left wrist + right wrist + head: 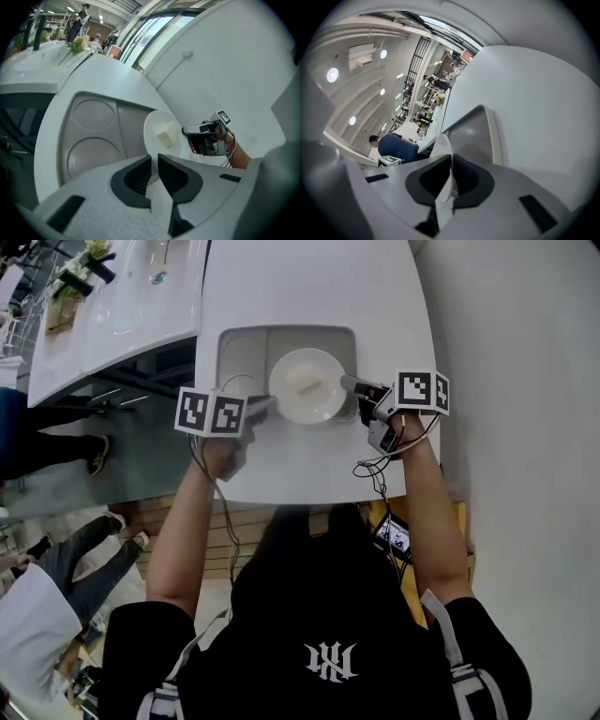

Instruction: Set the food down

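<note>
A white plate point(307, 385) carries a pale cube of food point(305, 381) and sits over the right part of a grey tray point(239, 348) on the white table point(309, 287). My left gripper point(267, 405) is shut on the plate's left rim, and my right gripper point(345, 382) is shut on its right rim. In the left gripper view the thin rim runs between the left gripper's point(154, 161) jaws, with the food point(166, 134) beyond and the tray point(93, 140) to the left. The right gripper point(451, 161) pinches the plate point(440, 145) edge-on. Whether the plate touches the tray I cannot tell.
The tray's left side has two round recesses point(91, 115). A curved white wall point(525, 381) stands close on the right. A second white counter point(112, 315) with plants lies across a gap at the upper left, and people stand on the floor at the left point(47, 427).
</note>
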Tool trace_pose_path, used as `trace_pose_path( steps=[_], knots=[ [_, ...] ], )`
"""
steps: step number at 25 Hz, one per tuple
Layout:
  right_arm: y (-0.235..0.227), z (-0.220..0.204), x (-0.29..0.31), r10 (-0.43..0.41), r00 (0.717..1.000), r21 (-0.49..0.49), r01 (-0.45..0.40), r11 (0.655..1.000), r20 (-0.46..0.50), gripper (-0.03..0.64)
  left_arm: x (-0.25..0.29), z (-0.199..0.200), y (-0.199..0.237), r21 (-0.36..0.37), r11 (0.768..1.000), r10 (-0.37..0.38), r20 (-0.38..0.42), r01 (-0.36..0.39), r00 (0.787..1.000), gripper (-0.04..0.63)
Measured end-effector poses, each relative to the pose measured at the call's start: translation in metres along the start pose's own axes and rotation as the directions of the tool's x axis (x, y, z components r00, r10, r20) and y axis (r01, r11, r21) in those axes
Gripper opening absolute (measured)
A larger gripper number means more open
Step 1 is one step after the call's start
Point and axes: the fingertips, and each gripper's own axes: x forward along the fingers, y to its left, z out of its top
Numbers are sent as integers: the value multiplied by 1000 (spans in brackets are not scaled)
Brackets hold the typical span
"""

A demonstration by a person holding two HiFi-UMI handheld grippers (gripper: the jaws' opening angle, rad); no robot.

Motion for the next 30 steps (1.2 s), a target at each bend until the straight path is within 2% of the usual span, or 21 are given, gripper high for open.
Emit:
trace_pose_path(
  steps=[8,14,19,21,26,30],
  knots=[
    [-22,14,30,-41,999,17,41,999,-1,17,17,13,34,22,1000,21,-50,-20,999,41],
    [-29,15,35,-131,991,-71,129,989,-26,17,25,8,38,80,995,70,-111,-61,991,41],
    [-35,14,34,-225,974,-169,217,961,-28,18,30,4,35,134,987,108,-143,-89,984,41],
    [-37,16,35,-277,960,-237,261,936,-35,18,32,5,36,155,983,126,-154,-102,980,41],
    [-41,17,41,-400,915,-409,347,844,-48,22,35,3,36,210,969,178,-204,-134,963,42],
    [-43,15,43,-473,881,-535,390,749,-21,35,36,3,35,243,957,213,-222,-157,952,50]
  ],
)
